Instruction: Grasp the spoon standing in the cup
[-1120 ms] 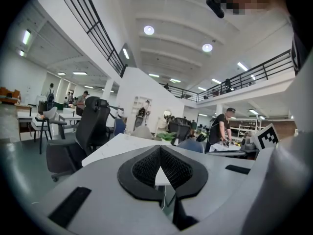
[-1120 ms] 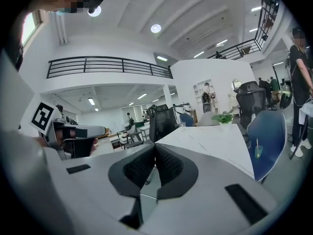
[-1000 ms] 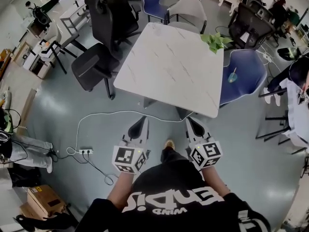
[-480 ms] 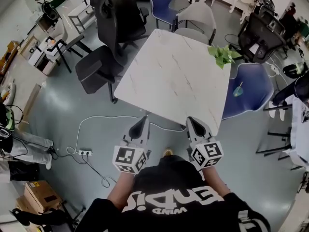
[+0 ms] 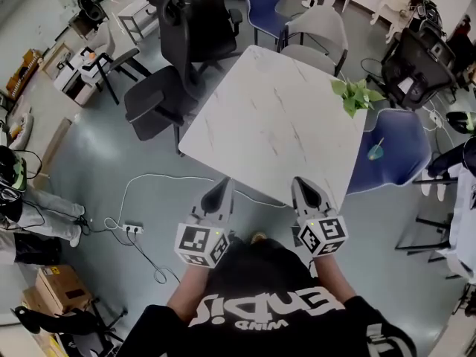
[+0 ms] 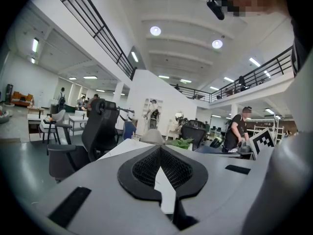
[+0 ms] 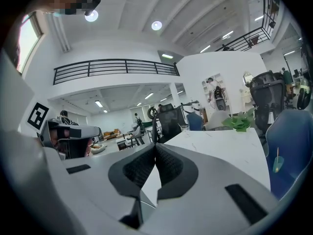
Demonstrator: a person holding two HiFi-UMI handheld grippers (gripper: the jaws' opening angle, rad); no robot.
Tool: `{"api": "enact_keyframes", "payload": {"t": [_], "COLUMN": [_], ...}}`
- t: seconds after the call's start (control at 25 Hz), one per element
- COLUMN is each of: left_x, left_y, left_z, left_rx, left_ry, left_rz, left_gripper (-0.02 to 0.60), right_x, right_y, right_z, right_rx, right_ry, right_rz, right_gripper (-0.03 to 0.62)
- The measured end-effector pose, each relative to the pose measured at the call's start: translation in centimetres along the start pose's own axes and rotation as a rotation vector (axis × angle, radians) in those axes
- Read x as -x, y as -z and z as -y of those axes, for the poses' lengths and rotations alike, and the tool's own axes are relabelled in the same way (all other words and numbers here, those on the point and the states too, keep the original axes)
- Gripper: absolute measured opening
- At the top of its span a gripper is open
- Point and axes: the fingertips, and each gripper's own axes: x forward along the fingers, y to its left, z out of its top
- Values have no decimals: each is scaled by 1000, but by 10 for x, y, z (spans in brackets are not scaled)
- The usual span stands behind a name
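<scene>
Standing back from the white marbled surface (image 5: pixel 268 117), we hold both claws low in front of us, well apart from anything we mean to pick up. The left claw (image 6: pixel 160 150) has its jaws pressed together with nothing between them. The right claw (image 7: pixel 155 148) is the same, pads meeting and empty.

The cup (image 5: pixel 376 153) we take for the task's is a small teal one. It sits not on the surface but on the seat of the blue chair (image 5: pixel 398 136), off to our right past the green leafy plant (image 5: pixel 355 95). A thin spoon (image 7: pixel 277 153) stands up out of it, leaning a little; it is too small to tell plastic from metal. A clear glass (image 6: pixel 132 137) at the surface's far edge also seems to carry a thin stick, so we cannot be sure which is meant.

We judge the spoon light, stiff and narrow, likely smooth enough to slip. The cup looks light too, so a sideways nudge could tip it on the seat. The place to pinch is the bare handle above the rim, pads across its flat faces, then a lift along its lean. The right claw is nearer, and its jaws must spread first.
</scene>
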Motion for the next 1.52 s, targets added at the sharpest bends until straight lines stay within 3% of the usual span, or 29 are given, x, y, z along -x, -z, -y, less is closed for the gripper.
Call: {"api": "enact_keyframes", "payload": {"t": [0.28, 0.64, 1.12, 1.52], "left_x": [-8, -45, -96, -152], "left_y": [0, -6, -27, -40], "left_z": [-9, -29, -77, -118], "left_rx": [-2, -16, -37, -49], "left_ry": [-7, 51, 86, 158], "left_rz": [-7, -6, -27, -37], "left_gripper": [14, 14, 14, 14], "right_x": [-13, -40, -97, -155], "right_y": [4, 2, -13, -27], "right_z": [1, 15, 15, 30], "right_rx": [-10, -14, -51, -68], "right_ry": [-11, 41, 59, 123], "right_rz": [-12, -7, 0, 11], "right_gripper": [12, 12, 12, 12]}}
